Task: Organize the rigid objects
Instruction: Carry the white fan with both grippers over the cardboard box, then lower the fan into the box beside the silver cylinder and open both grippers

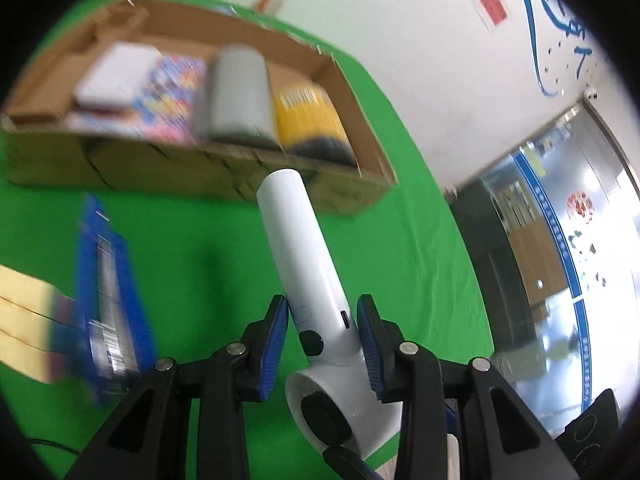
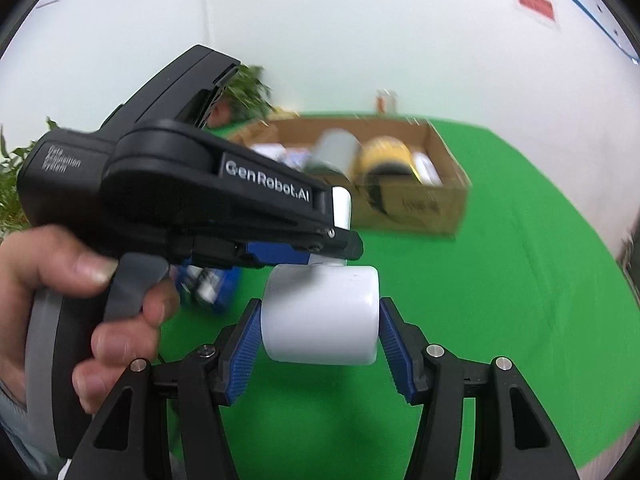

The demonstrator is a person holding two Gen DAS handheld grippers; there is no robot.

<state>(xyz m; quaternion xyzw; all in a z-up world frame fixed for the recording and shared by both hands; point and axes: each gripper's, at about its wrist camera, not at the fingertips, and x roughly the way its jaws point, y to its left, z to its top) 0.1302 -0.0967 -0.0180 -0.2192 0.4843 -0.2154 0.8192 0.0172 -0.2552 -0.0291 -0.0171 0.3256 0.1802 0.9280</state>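
A white hair dryer is held in the air above the green table. My left gripper is shut on its handle near the head. In the right wrist view the dryer's white barrel sits between the blue pads of my right gripper, which touch its two sides. The left gripper's black body and the hand holding it fill the left of that view. A cardboard box at the back holds a grey cylinder, a yellow pack and colourful flat packs.
A blue package lies on the green cloth to the left, beside a pale wooden piece. A plant stands at the far left. A white wall and a glass door lie beyond the table.
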